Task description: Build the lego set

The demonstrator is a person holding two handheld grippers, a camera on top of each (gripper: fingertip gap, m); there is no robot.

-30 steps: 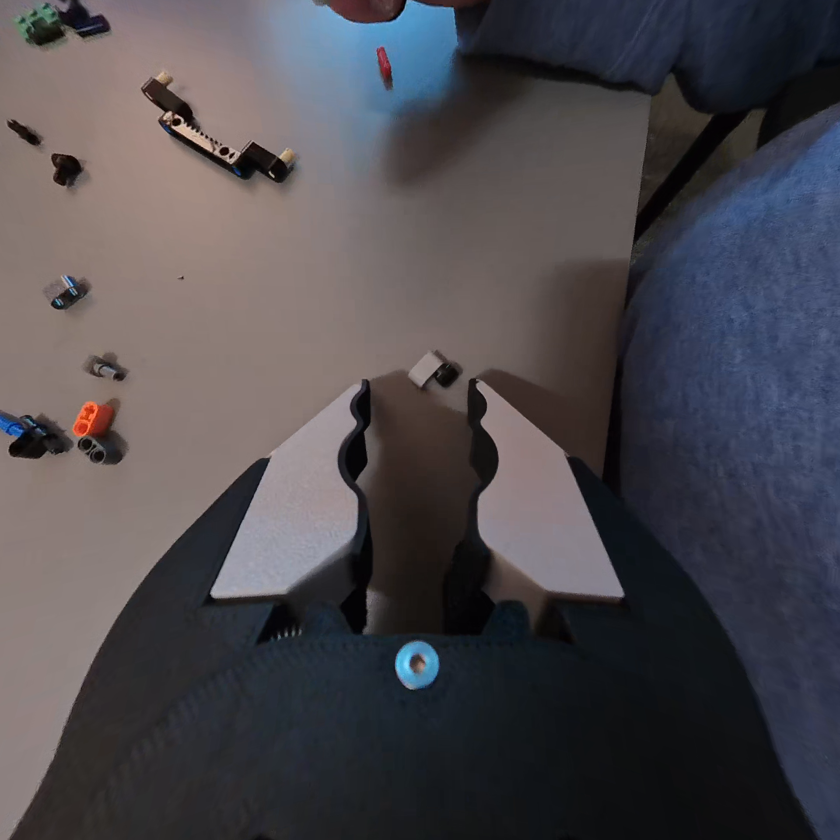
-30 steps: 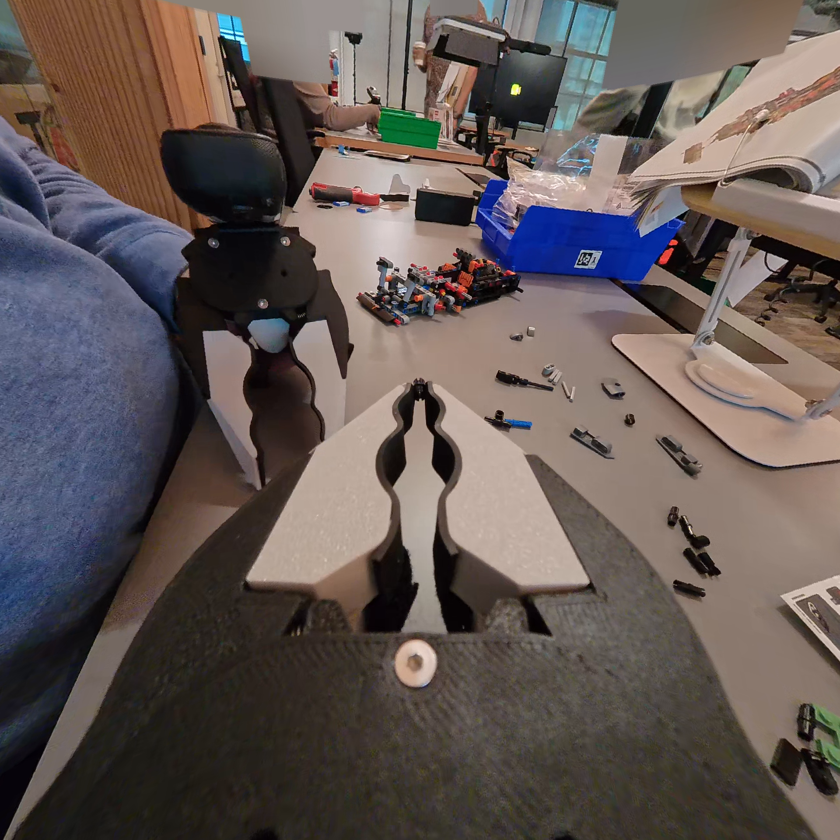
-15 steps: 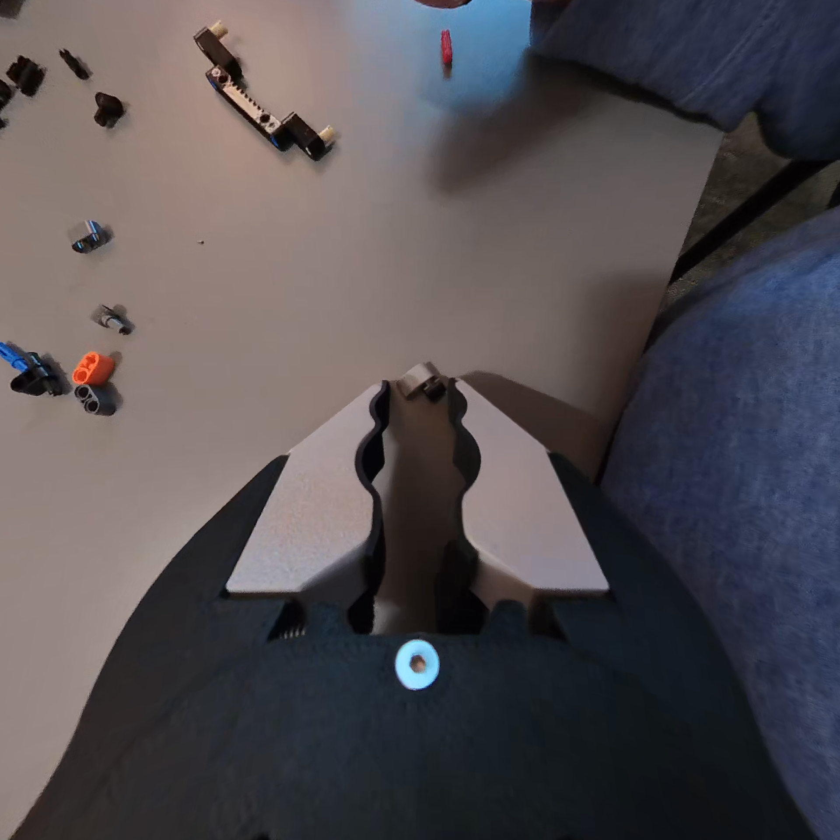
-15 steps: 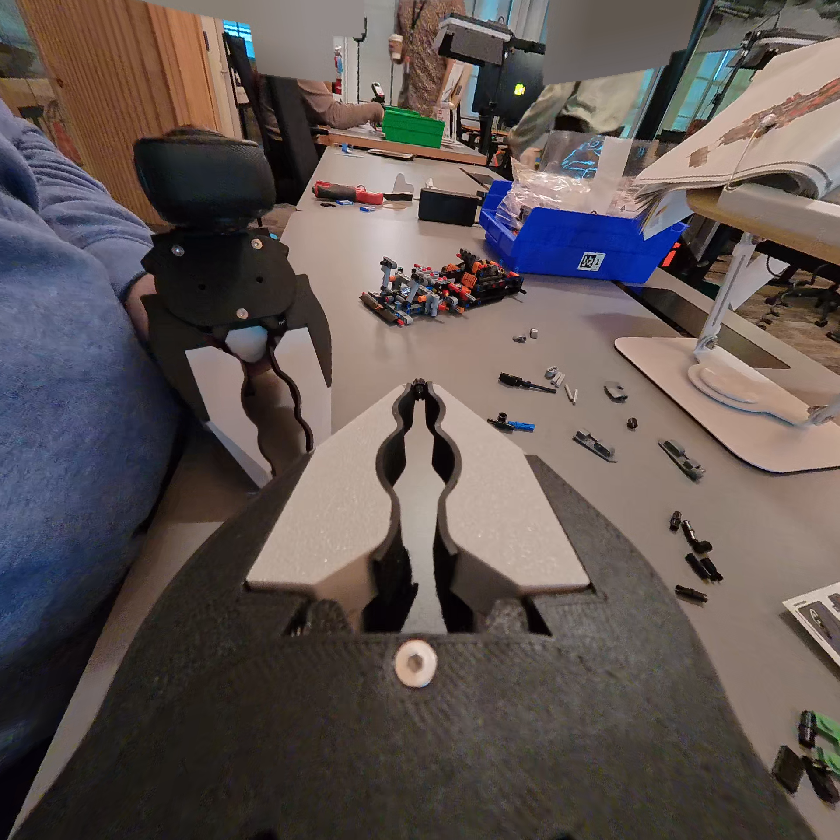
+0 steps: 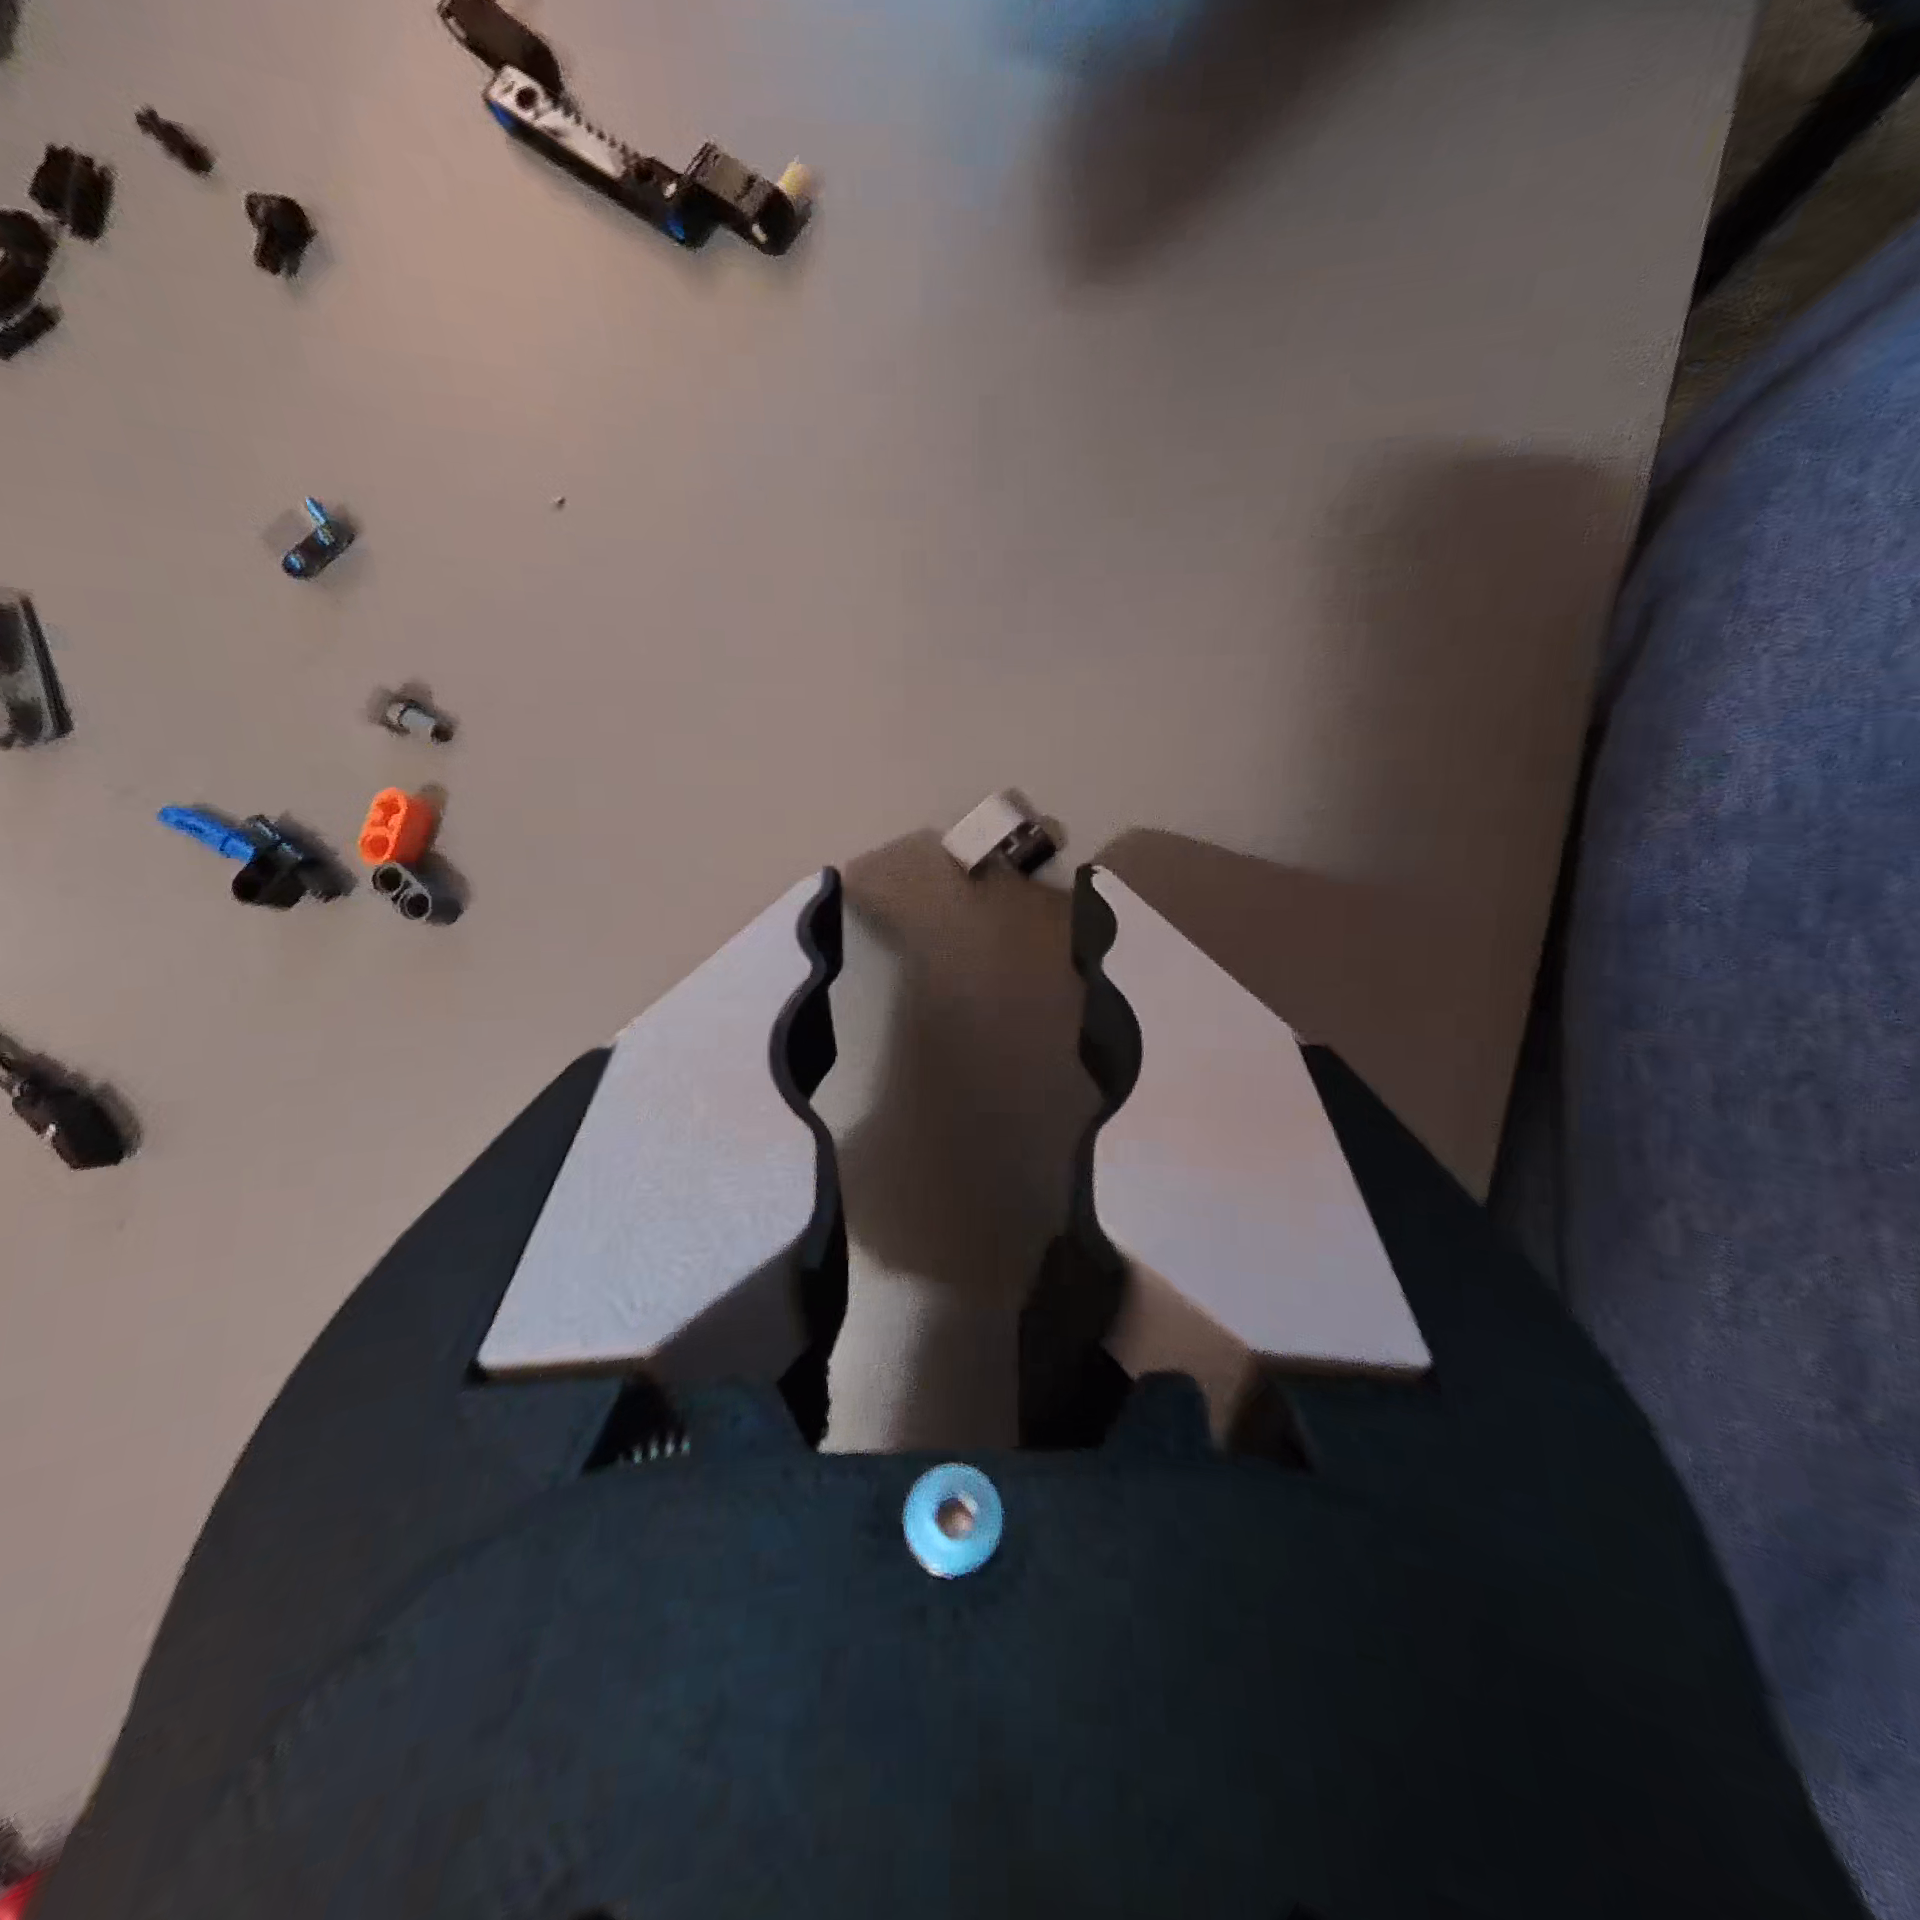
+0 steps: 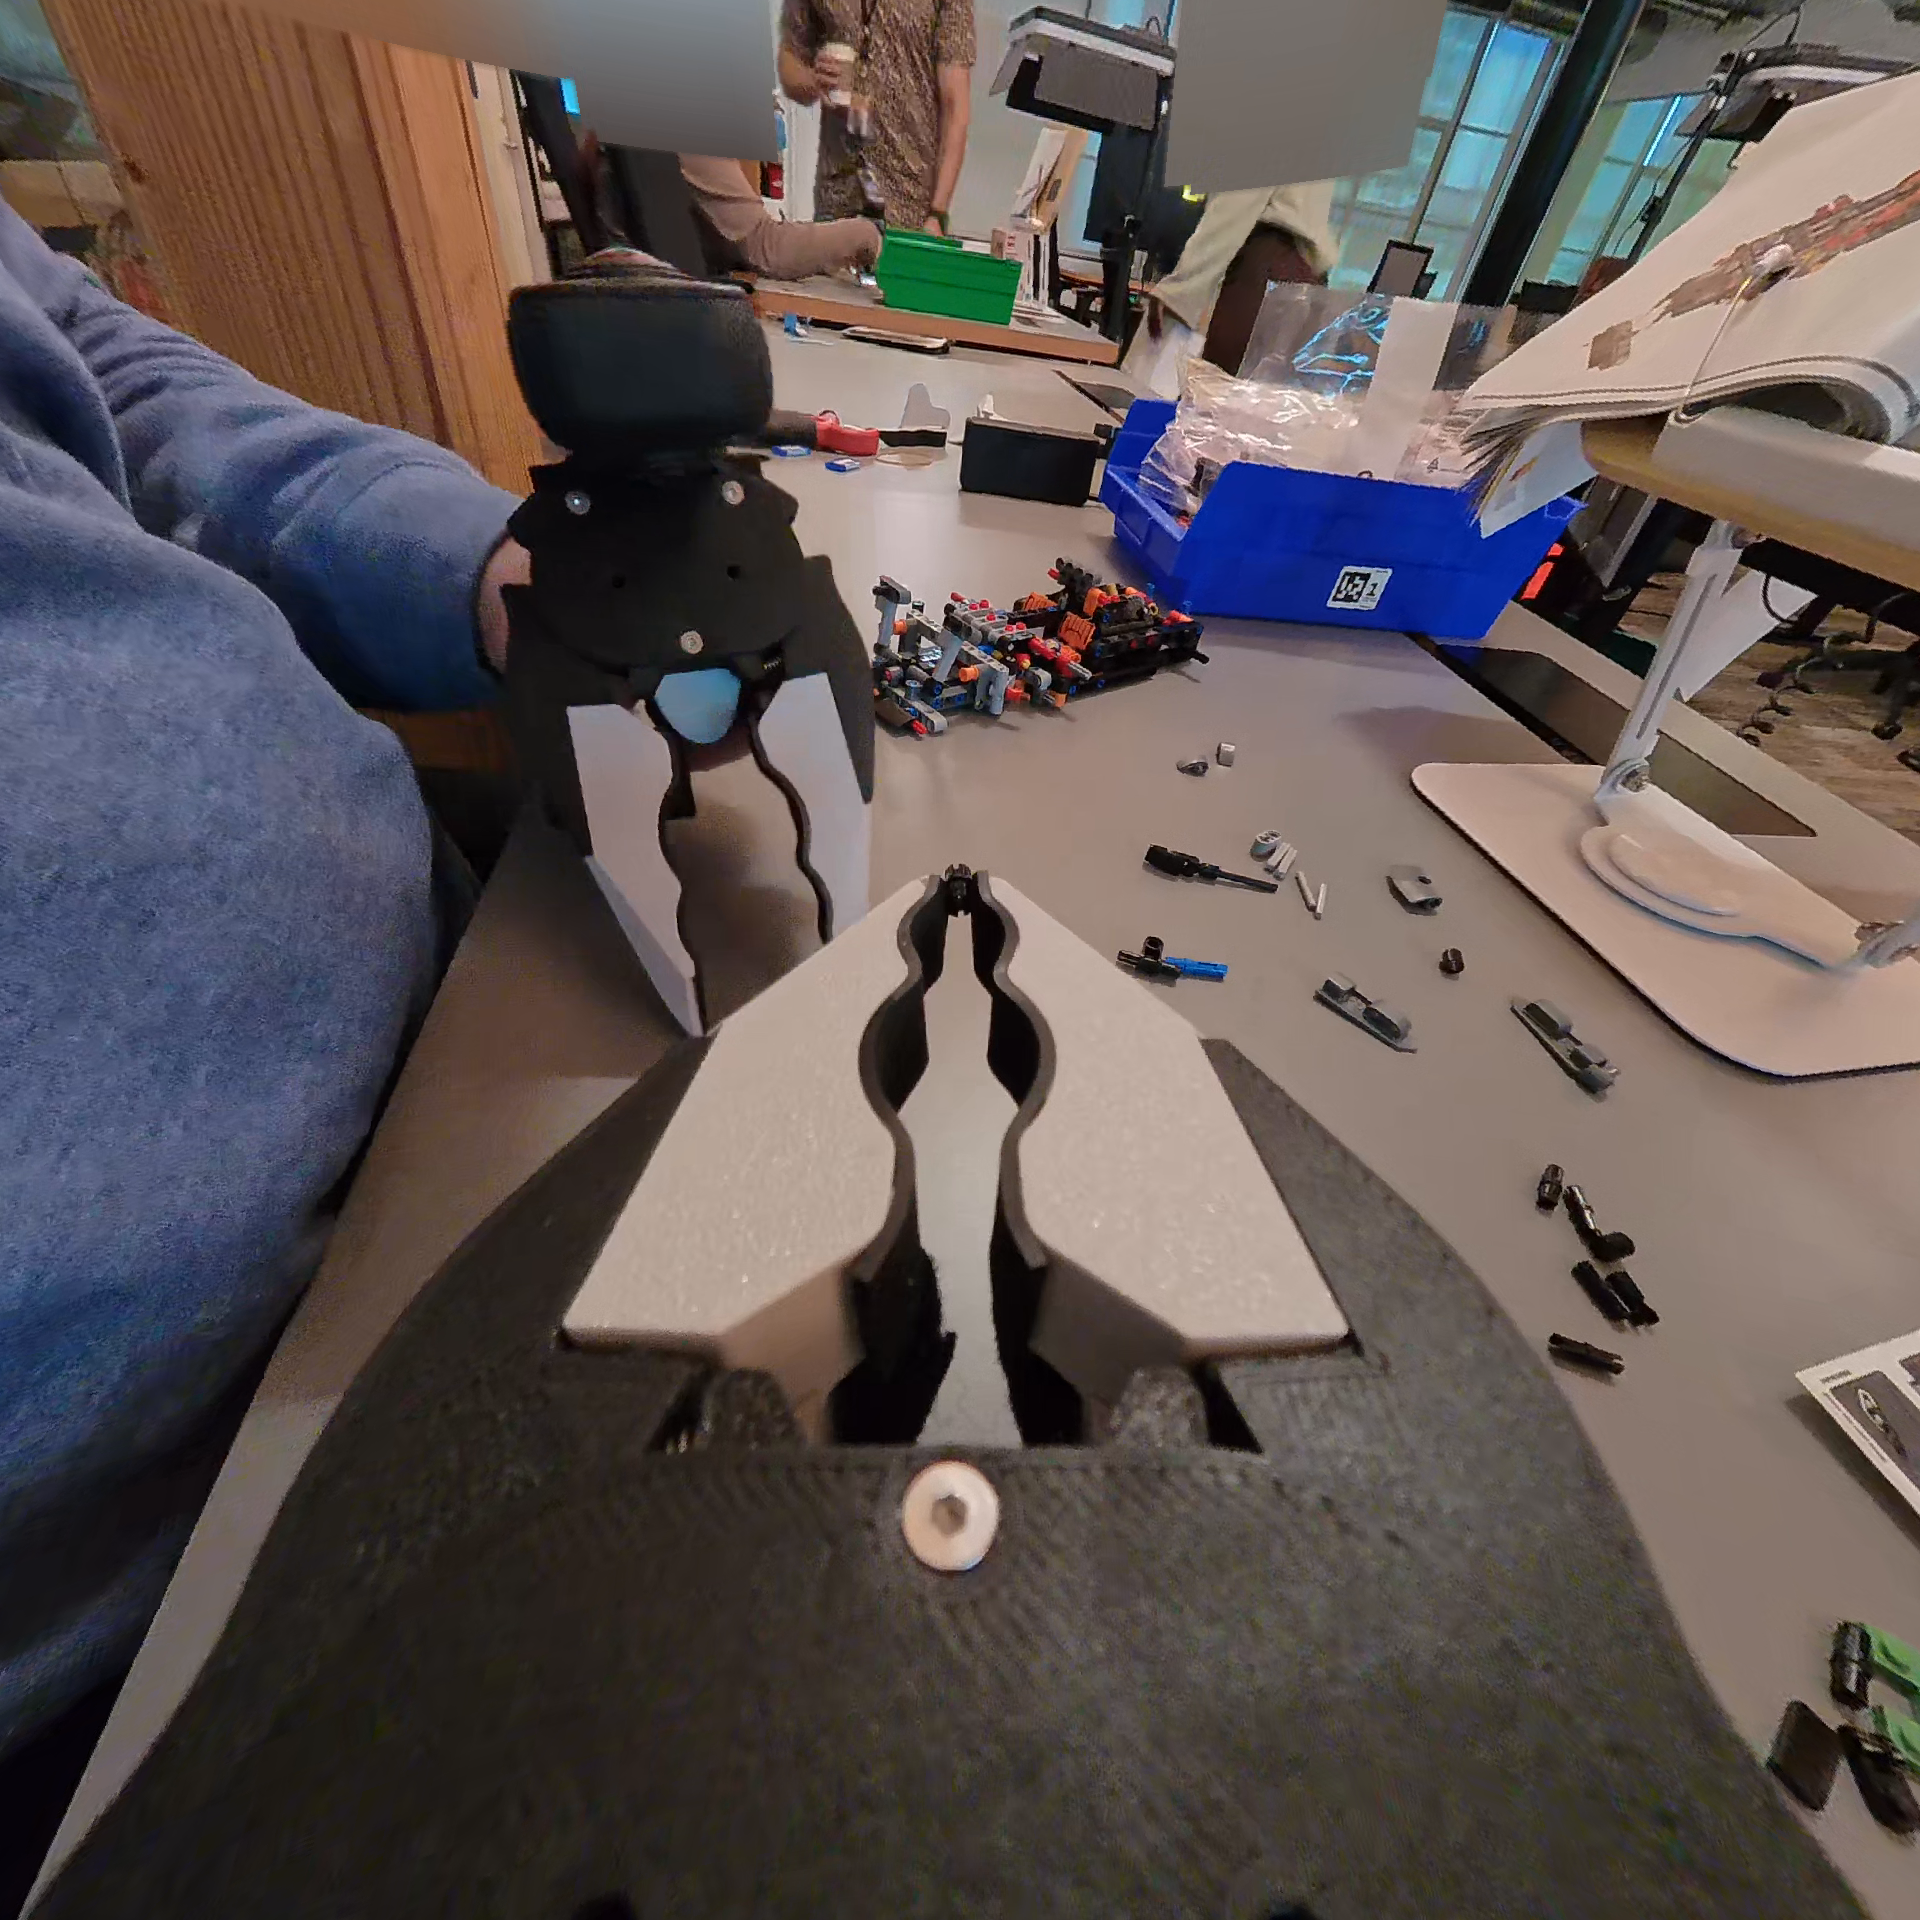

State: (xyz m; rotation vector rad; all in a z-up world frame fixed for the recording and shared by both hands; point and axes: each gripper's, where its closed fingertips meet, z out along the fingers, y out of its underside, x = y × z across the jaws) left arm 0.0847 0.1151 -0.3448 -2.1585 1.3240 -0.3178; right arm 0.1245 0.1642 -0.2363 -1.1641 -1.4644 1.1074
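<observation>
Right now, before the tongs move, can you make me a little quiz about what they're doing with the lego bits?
1. True or false: the left tongs are shut on the small grey piece.
2. What do the right tongs pinch at their tips? A) a green brick B) a small black pin C) nothing
3. Fill in: the orange piece lies right beside a dark ____ piece.

Key
1. False: they are open, and the piece lies loose just past the tips.
2. B.
3. Grey: it is the dark grey piece.
</observation>
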